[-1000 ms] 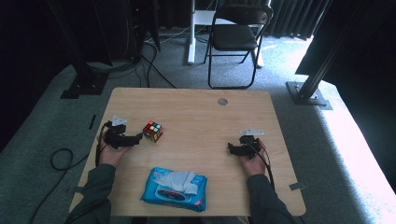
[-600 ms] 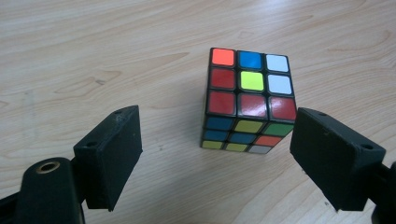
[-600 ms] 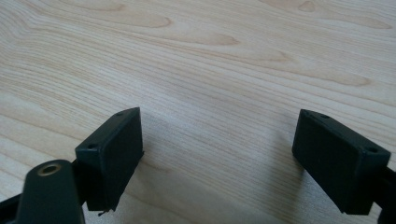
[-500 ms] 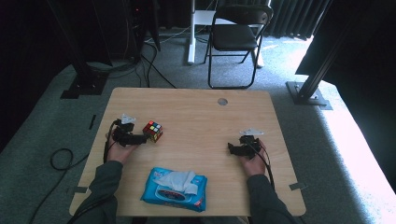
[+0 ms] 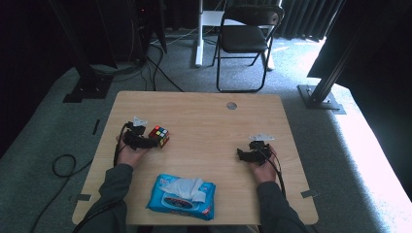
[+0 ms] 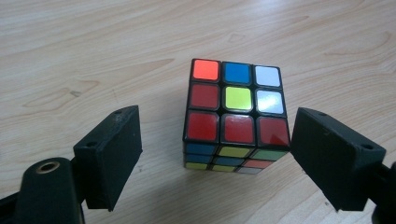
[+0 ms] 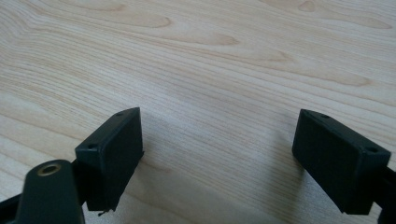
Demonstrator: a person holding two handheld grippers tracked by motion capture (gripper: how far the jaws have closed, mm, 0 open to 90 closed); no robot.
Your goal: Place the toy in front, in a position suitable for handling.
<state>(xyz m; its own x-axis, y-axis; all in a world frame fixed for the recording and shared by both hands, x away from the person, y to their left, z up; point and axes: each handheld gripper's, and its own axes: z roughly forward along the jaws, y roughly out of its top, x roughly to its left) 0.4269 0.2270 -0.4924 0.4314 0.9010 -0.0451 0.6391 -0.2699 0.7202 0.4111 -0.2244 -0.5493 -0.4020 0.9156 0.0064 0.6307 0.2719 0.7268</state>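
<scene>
A scrambled colour cube point(image 5: 159, 135) sits on the wooden table point(image 5: 204, 116) at its left side. My left gripper point(image 5: 149, 142) is open right beside it. In the left gripper view the cube point(image 6: 235, 114) stands between the two black jaws; the right jaw's tip is at the cube's lower corner and the left jaw stands apart from it. My right gripper point(image 5: 241, 154) rests low at the table's right side, open, with bare wood point(image 7: 219, 93) between its jaws.
A blue pack of wet wipes point(image 5: 181, 196) lies near the front edge, between the person's forearms. A small round hole point(image 5: 231, 105) marks the table's far side. A folding chair point(image 5: 243, 39) stands on the carpet behind the table.
My left gripper has moved right, up to the cube, which now sits between its jaws. The right gripper has stayed put.
</scene>
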